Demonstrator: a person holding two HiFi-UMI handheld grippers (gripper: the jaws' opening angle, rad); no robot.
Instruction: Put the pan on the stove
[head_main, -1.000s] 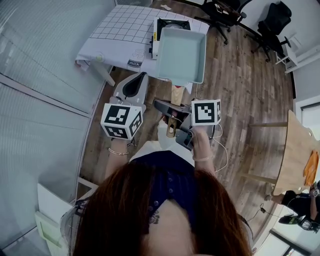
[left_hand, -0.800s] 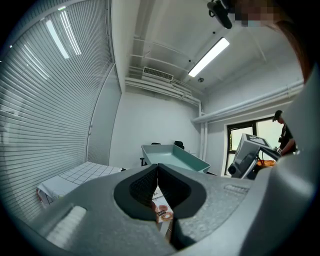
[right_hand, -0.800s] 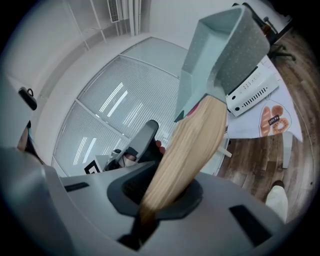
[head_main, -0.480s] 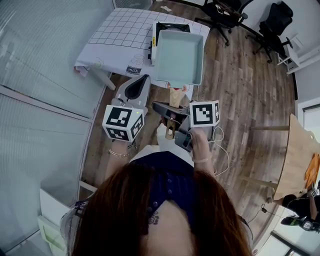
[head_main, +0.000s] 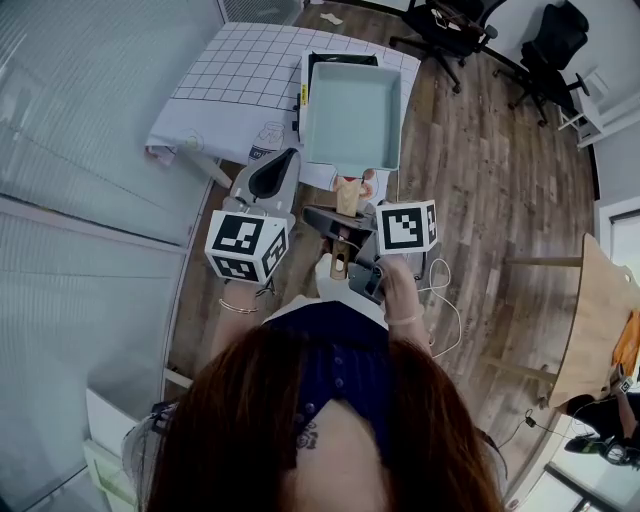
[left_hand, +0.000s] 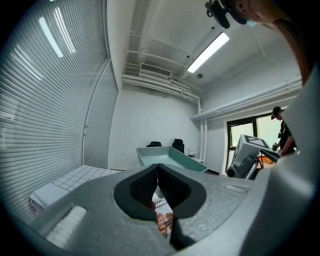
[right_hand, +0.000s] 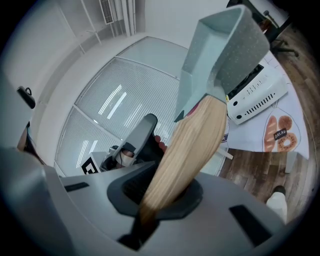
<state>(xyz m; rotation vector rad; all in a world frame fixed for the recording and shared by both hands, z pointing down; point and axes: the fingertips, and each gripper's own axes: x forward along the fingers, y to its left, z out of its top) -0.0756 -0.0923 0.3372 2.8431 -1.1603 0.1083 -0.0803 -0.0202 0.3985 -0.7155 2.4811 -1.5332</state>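
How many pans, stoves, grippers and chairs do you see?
pan: 1
stove: 1
left gripper and right gripper: 2
chairs: 2
Total: 6

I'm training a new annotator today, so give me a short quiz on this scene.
1. True or false: the left tongs grip the pan.
2. What holds the pan's handle? A) the right tongs B) a bare hand C) nothing
3. Fill in: in the head view, the pan hides most of the ___.

Key: 1. False: they are shut and empty. 2. A. 3. stove.
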